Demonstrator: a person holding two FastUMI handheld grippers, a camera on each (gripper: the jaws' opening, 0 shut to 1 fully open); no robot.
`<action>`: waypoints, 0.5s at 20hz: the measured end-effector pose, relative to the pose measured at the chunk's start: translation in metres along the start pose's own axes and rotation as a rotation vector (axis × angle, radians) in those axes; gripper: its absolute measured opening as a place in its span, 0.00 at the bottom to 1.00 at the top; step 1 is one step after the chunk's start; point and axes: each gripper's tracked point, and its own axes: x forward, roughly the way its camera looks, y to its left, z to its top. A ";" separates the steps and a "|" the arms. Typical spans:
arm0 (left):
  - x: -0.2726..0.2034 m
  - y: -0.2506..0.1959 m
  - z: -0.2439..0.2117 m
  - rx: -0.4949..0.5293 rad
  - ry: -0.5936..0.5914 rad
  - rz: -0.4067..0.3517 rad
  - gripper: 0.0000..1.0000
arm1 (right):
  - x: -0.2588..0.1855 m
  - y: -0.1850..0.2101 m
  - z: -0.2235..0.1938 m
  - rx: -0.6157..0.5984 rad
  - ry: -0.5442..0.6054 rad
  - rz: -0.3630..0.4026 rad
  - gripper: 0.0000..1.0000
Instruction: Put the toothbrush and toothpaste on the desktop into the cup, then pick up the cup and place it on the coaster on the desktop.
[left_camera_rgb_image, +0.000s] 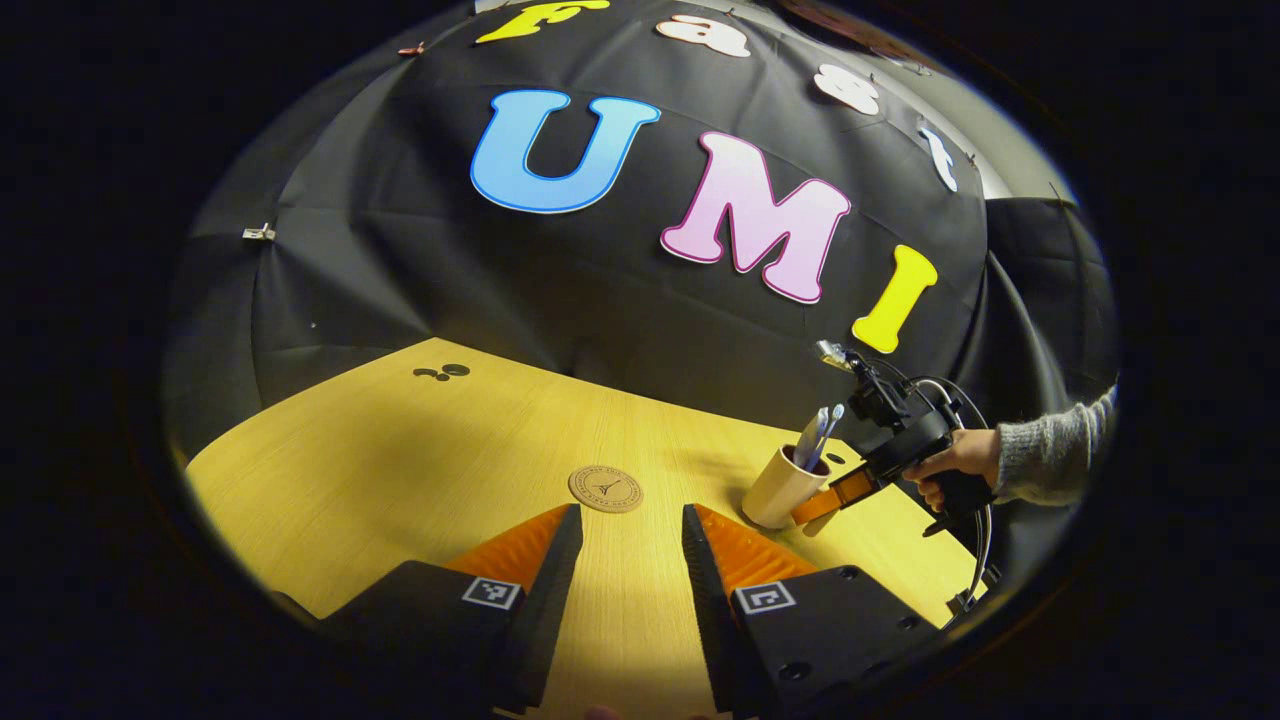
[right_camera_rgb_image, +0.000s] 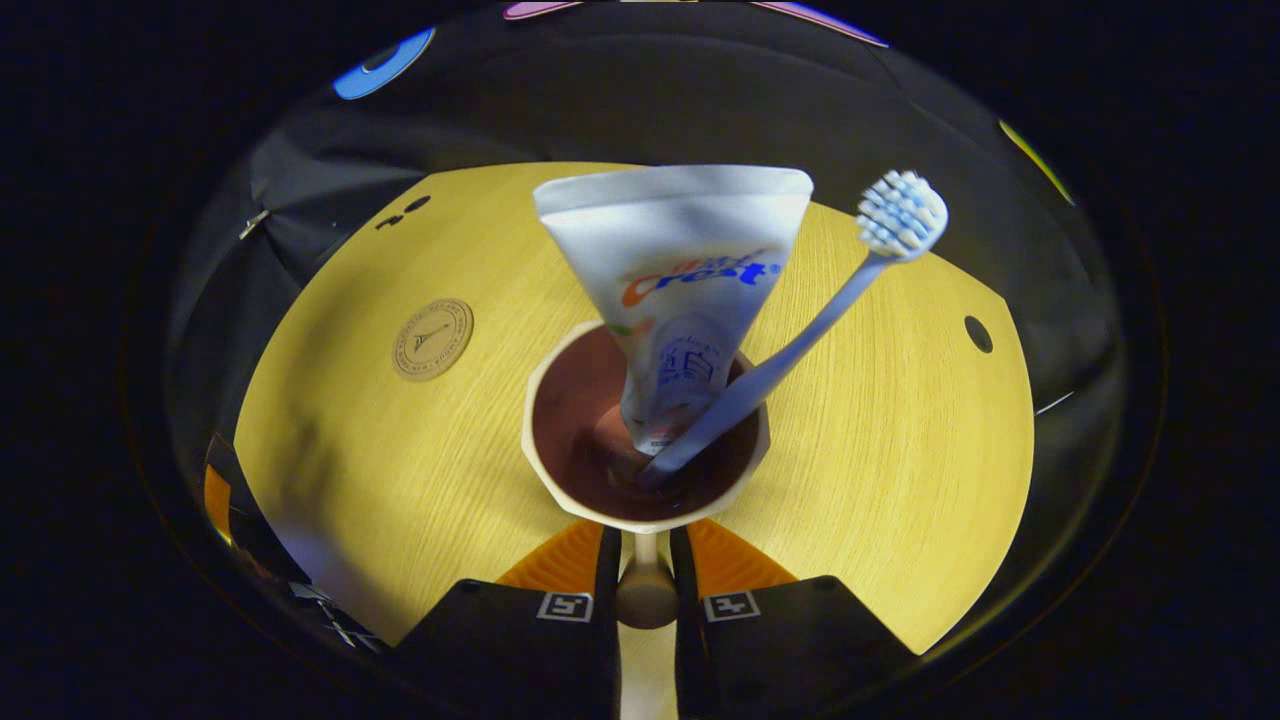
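Observation:
A cream cup (right_camera_rgb_image: 560, 470) with a brown inside stands in the middle of the right gripper view, and the white toothpaste tube (right_camera_rgb_image: 685, 290) and the pale blue toothbrush (right_camera_rgb_image: 800, 340) lean in it. My right gripper (right_camera_rgb_image: 645, 537) is shut on the cup's handle (right_camera_rgb_image: 646, 590). In the left gripper view the same cup (left_camera_rgb_image: 778, 490) sits at the right, leaning a little, with the right gripper (left_camera_rgb_image: 835, 497) on its side. The round cork coaster (left_camera_rgb_image: 605, 489) lies just ahead of my open left gripper (left_camera_rgb_image: 632, 520), which holds nothing. The coaster (right_camera_rgb_image: 432, 339) is to the cup's left.
The wooden desktop (left_camera_rgb_image: 400, 470) ends at the black cloth wall behind. Small dark spots (left_camera_rgb_image: 445, 372) mark its far left corner, and a dark hole (right_camera_rgb_image: 978, 333) lies right of the cup. A hand in a grey sleeve (left_camera_rgb_image: 1050, 455) holds the right gripper.

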 end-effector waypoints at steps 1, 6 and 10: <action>-0.001 0.001 -0.001 0.001 0.000 -0.001 0.64 | -0.003 0.005 0.004 -0.003 -0.008 0.008 0.25; -0.010 0.014 0.005 -0.001 -0.006 0.013 0.63 | 0.002 0.055 0.029 -0.031 -0.028 0.068 0.25; -0.020 0.029 0.006 -0.010 -0.007 0.037 0.63 | 0.015 0.100 0.048 -0.064 -0.030 0.115 0.25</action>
